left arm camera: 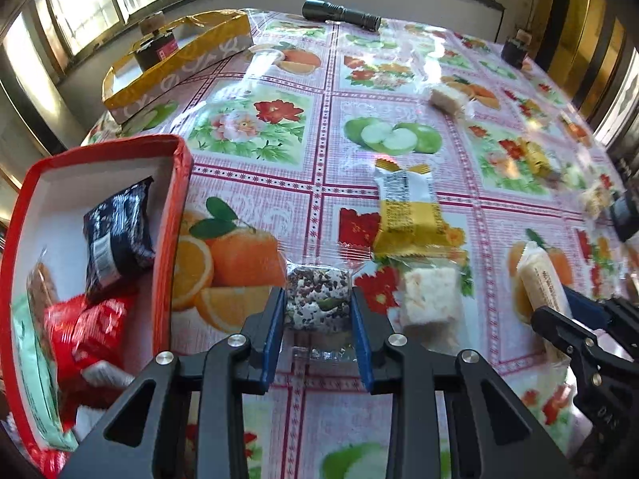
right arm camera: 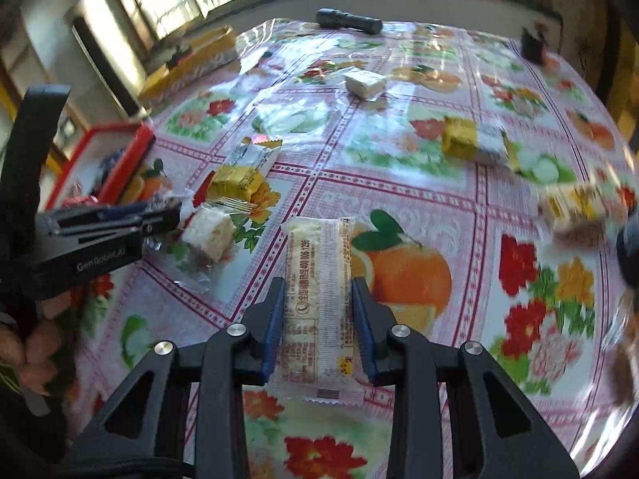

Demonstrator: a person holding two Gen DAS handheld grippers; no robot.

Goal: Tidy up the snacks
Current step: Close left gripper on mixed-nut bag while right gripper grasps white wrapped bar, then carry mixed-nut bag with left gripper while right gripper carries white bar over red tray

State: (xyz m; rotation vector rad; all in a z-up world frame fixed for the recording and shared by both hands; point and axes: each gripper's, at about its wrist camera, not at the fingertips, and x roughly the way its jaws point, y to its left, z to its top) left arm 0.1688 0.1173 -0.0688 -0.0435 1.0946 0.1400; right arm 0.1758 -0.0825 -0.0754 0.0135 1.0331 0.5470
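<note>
snack packets (left arm camera: 116,235) in red box (left arm camera: 181,159)

Desk (left arm camera: 319,183) covered by a glossy oilcloth printed with fruit and flower panels in a pink grid. Beyond its far edge, a row of barred windows (left arm camera: 80,4) admits bright daylight; glare streaks the cloth.

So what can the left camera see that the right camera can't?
Only the left wrist view shows inside the red box: a dark packet and red packets. It also shows the left gripper shut on a speckled snack.

Only the right wrist view shows the right gripper shut on a long pale bar from above.

Both show the flashlight and the yellow-and-white packet.
</note>
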